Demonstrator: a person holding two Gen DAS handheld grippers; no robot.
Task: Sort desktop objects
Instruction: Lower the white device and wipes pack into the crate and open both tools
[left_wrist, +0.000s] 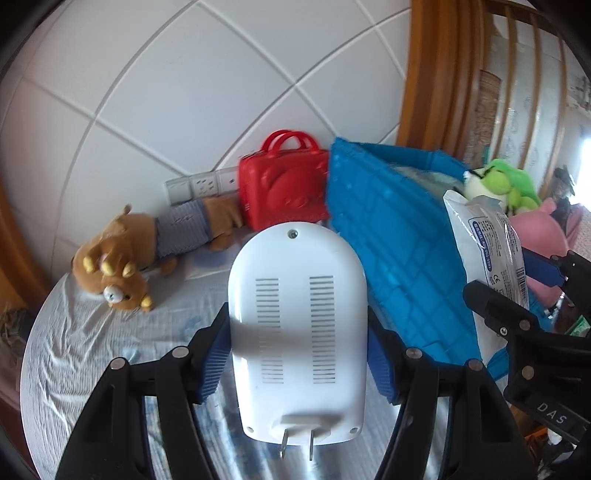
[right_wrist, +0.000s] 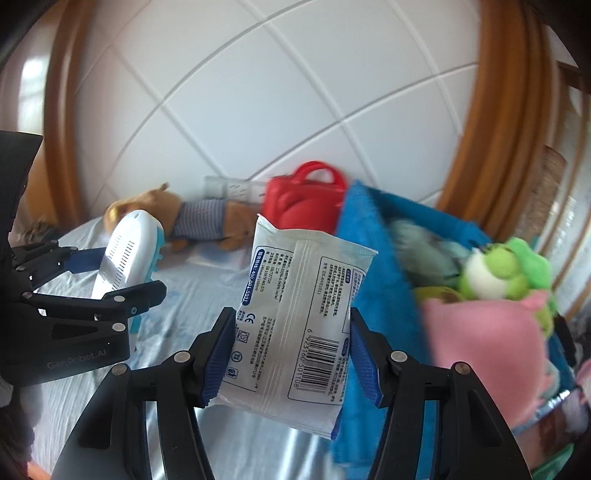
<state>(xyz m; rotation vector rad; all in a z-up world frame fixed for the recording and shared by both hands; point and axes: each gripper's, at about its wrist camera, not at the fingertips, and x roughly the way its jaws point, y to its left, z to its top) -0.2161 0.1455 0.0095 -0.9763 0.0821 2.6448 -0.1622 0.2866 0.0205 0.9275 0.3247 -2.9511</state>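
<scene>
1. Left wrist view: the left gripper (left_wrist: 298, 354) is clamped on a white plastic plug-in device with two rows of vent slots (left_wrist: 297, 328); its blue ribbed pads (left_wrist: 213, 363) press both flanks; the two metal prongs point toward 6 o'clock; the device is held above a round table under a pale wrinkled cloth (left_wrist: 92, 339).
2. Same view, 9 o'clock: a brown plush animal in a grey striped jumper (left_wrist: 147, 251) lies on the cloth; at 12 o'clock a red plastic case with twin handles (left_wrist: 284, 184) stands against the white tiled wall (left_wrist: 184, 92), beside a wall socket strip (left_wrist: 201, 186).
3. Same view, 2 o'clock: a blue quilted fabric bin (left_wrist: 399, 236) stands just beside the red case; a green plush frog (left_wrist: 498, 184) sits at its far rim.
4. Right wrist view: the right gripper (right_wrist: 291, 350) is closed on a white sealed wipes packet with blue print and a barcode (right_wrist: 299, 310); the packet is held upright, off the table, just beside the bin's near wall.
5. Same view, 3 o'clock: a pink soft item (right_wrist: 487, 354) lies below the frog; blurred, its kind cannot be told; the left gripper and device appear at 9 o'clock.
</scene>
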